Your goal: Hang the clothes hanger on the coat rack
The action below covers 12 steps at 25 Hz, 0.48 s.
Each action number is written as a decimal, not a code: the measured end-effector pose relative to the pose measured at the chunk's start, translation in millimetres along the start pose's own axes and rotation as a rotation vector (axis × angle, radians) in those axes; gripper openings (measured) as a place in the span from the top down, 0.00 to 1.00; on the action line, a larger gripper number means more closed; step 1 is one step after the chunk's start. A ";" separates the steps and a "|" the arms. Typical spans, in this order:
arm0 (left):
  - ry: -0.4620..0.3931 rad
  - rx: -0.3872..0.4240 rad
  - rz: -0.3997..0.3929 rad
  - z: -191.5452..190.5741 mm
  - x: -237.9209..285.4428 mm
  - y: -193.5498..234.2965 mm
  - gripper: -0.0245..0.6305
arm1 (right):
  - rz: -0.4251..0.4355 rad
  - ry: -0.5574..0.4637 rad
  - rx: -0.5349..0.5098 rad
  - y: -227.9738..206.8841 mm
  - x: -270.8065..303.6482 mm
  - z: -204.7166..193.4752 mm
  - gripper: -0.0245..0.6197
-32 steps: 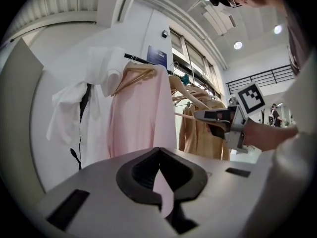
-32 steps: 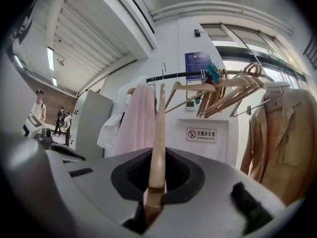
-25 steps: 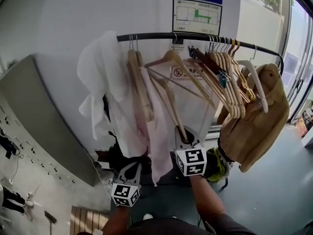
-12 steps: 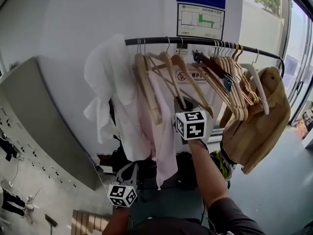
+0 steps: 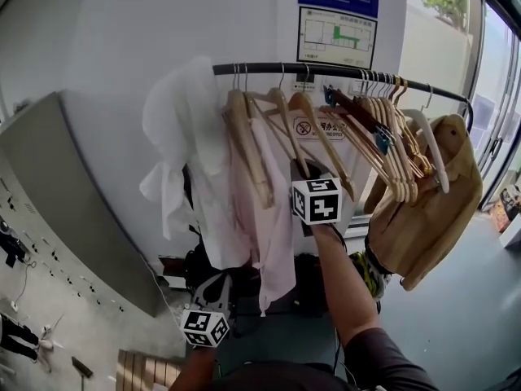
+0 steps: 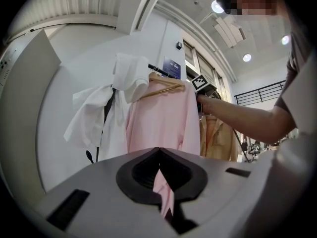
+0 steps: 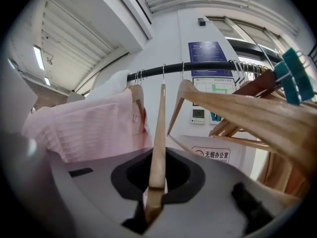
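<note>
A black rail (image 5: 342, 68) runs across the wall. A bare wooden hanger (image 5: 286, 129) hangs from it, its hook over the rail (image 7: 208, 67) in the right gripper view. My right gripper (image 5: 304, 174) is shut on the lower end of that hanger's arm (image 7: 158, 128), pinched between the jaws of the right gripper (image 7: 154, 195). To the left hangs a pink shirt (image 5: 264, 210) on its own wooden hanger. My left gripper (image 5: 213, 290) is low below it. The left gripper (image 6: 159, 182) is shut on a strip of the pink shirt's (image 6: 163, 123) hem.
A white garment (image 5: 179, 129) hangs at the rail's left end. Several wooden hangers (image 5: 383, 133) crowd the right, with a tan jacket (image 5: 427, 210) past them. A grey cabinet (image 5: 57, 194) stands at the left. A window (image 5: 496, 80) is at the right.
My right gripper has risen with the wooden hanger, which swung from slanting to hanging close beside the pink shirt's hanger. The left gripper shifted slightly, still on the pink cloth.
</note>
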<state>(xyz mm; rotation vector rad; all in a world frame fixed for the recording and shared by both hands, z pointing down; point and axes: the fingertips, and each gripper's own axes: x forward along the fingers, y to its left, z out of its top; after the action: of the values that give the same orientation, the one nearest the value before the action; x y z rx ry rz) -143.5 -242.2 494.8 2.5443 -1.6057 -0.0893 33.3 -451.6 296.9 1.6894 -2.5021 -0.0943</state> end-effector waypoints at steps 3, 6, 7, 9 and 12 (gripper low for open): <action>0.003 -0.002 -0.008 -0.5 0.5 0.0 0.95 | -0.004 -0.055 -0.020 3.0 -9.1 5.8 0.91; 0.006 0.004 -0.021 -0.9 4.8 -2.1 0.95 | -0.018 -0.146 -0.030 5.9 -31.5 9.8 0.83; 0.009 0.005 -0.027 -2.0 5.2 -4.0 0.95 | -0.017 -0.161 -0.026 8.5 -41.8 6.7 0.78; 0.014 0.009 -0.039 -2.8 7.0 -8.2 0.95 | -0.032 -0.182 -0.034 12.5 -65.2 -0.9 0.77; 0.004 0.020 -0.057 3.4 15.7 -13.5 0.95 | -0.062 -0.209 -0.041 14.1 -99.4 -10.7 0.77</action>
<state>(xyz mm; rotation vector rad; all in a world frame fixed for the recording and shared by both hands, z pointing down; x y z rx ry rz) -125.0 -250.9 489.8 2.6040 -1.5400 -0.0747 58.5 -354.1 302.7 1.8273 -2.5713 -0.3424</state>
